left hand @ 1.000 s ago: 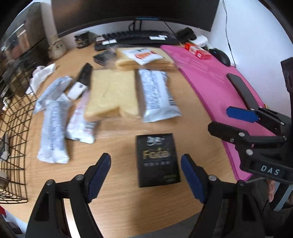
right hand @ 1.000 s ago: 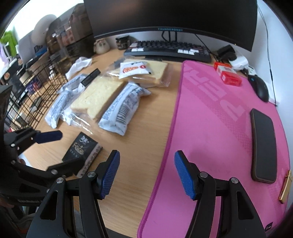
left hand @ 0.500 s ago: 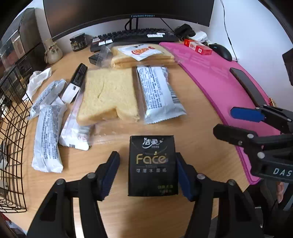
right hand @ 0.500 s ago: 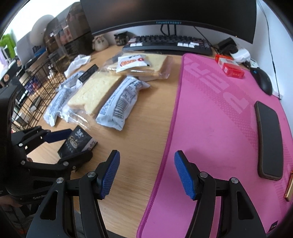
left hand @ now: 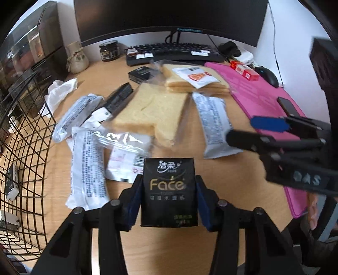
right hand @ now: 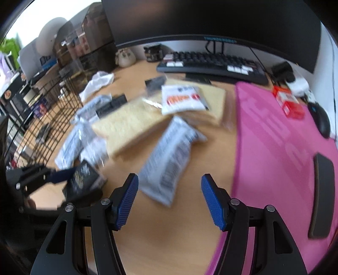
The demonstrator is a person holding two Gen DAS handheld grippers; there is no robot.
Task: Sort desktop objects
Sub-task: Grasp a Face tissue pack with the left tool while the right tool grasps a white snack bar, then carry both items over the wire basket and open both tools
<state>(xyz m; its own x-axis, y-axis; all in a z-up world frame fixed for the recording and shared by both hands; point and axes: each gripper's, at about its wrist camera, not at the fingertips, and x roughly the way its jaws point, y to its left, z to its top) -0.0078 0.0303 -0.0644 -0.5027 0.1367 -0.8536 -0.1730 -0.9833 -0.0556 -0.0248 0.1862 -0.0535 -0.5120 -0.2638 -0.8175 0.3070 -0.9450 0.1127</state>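
Clamping the black tissue pack (left hand: 169,191) by both sides, the left gripper (left hand: 169,201) holds it near the worktop's (left hand: 243,190) front edge. Right gripper (right hand: 169,201), fingers apart, hovers beside the pink mat (right hand: 274,148), a silver packet (right hand: 169,165) ahead.

A wooden desk (left hand: 190,249) carries the scene. At its rear stands a dark monitor (left hand: 169,17), with a black keyboard (left hand: 173,51) directly in front. Left of the keyboard sit a dark jar (left hand: 109,50) and a small tied cloth pouch (left hand: 76,58). A pink desk mat (right hand: 281,148) covers the right side. On the mat lie a black mouse (right hand: 322,120) and a dark phone (right hand: 323,198), well apart. Stacked dark boxes (left hand: 31,52) occupy the left rear.
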